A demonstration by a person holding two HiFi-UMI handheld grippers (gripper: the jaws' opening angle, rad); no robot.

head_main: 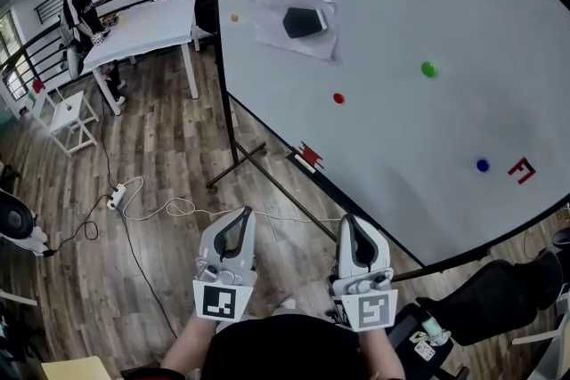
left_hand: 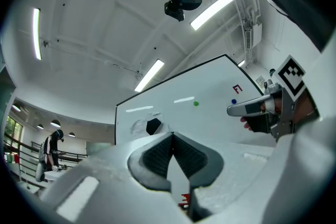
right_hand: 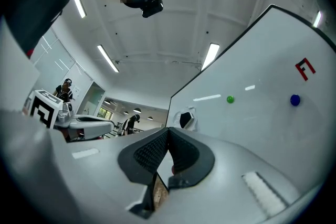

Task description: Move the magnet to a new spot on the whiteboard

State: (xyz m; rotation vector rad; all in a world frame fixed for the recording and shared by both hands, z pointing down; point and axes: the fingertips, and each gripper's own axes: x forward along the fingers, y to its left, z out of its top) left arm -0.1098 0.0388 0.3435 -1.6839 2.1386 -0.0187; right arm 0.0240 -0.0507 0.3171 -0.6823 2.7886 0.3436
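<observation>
The whiteboard (head_main: 401, 4) carries a few round magnets: orange (head_main: 234, 17), red (head_main: 338, 98), green (head_main: 428, 68) and blue (head_main: 482, 165). A black eraser (head_main: 305, 21) sits on a smeared patch. My left gripper (head_main: 240, 214) and right gripper (head_main: 351, 222) hang low in front of my body, well short of the board, both shut with nothing between the pads. In the left gripper view the left gripper (left_hand: 172, 136) points up at the green magnet (left_hand: 196, 103) and blue magnet (left_hand: 234, 103). The right gripper (right_hand: 168, 131) faces the green magnet (right_hand: 230, 99) and blue magnet (right_hand: 295, 100).
A red F mark (head_main: 522, 170) and a red mark (head_main: 309, 156) are on the board. Its stand legs (head_main: 240, 160) cross the wooden floor. A cable with a power strip (head_main: 116, 196) lies at left. A white table (head_main: 151, 22), a person (head_main: 85, 9) and a black chair (head_main: 499, 294) stand around.
</observation>
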